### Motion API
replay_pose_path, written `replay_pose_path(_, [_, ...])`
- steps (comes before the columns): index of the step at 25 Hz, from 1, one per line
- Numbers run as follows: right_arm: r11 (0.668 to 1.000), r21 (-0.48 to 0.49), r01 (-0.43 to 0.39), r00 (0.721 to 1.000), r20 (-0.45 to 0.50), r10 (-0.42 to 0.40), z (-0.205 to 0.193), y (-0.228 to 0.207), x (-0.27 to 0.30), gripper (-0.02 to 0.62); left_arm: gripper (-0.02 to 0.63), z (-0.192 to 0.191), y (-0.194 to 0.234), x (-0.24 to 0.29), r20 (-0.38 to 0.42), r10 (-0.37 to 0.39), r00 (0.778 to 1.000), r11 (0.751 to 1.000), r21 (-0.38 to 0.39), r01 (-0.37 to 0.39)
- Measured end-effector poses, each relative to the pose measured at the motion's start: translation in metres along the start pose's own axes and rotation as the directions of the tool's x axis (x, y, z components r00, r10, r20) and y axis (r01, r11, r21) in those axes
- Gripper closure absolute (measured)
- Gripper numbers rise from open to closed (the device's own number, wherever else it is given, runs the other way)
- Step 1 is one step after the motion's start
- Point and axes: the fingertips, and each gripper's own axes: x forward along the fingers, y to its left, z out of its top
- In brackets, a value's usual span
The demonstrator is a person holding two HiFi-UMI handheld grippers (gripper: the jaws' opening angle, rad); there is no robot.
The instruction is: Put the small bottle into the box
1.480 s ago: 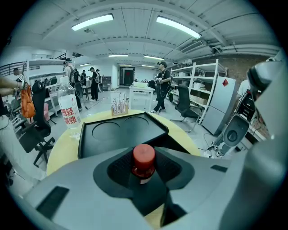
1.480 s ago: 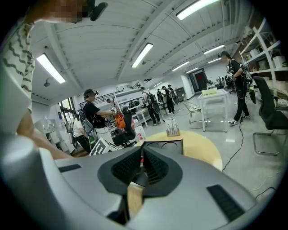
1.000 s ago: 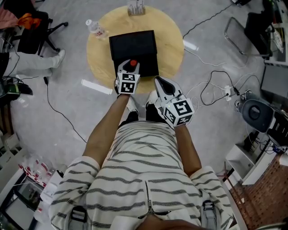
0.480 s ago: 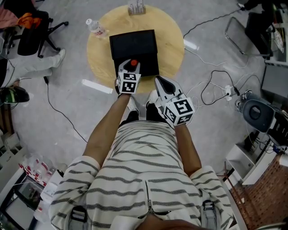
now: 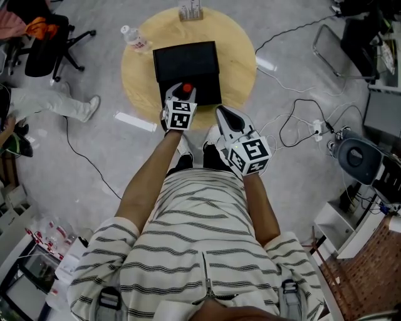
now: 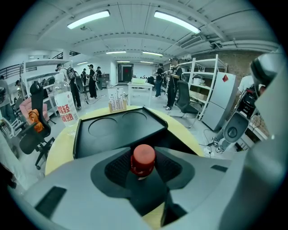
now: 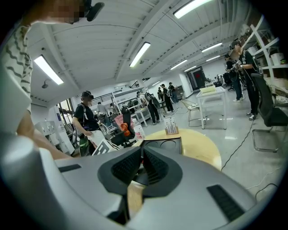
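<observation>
The small bottle point(image 5: 185, 88) with a red cap point(image 6: 143, 159) stands upright between the jaws of my left gripper point(image 5: 182, 95), which is shut on it. It hangs at the near edge of the open black box point(image 5: 187, 61). In the left gripper view the box point(image 6: 112, 130) lies just beyond the cap and shows two round recesses. My right gripper point(image 5: 226, 116) is shut with nothing in it, to the right of the left one, over the table's near rim. In its own view its jaws point(image 7: 142, 165) press together and the box point(image 7: 163, 144) lies ahead.
The box rests on a round wooden table point(image 5: 238, 69). A large water bottle point(image 5: 133, 39) with a red label point(image 6: 64, 104) stands at the table's left edge, a small rack of tubes point(image 5: 189, 10) at the far edge. Cables point(image 5: 294, 119) and chairs point(image 5: 50, 44) surround the table.
Both grippers and the small bottle have stayed where they were. A person's legs on the floor at the far left have shifted.
</observation>
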Motion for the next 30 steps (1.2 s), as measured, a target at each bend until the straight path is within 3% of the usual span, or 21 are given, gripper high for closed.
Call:
replay_pose_path(17, [1.000,-0.019,-0.009,1.000,0.014,0.010,0.004,0.010,-0.002,0.566,0.434,0.009,-0.002,-0.017,0.026,-0.001,1.000,1.000,-0.026,0.002])
replay_pose_path(30, [0.999,-0.038,-0.006,0.999,0.035,0.007,0.010,0.017,-0.008,0.566,0.440,0.021,-0.005,-0.043,0.093,0.007,0.996,0.997,-0.071,0.000])
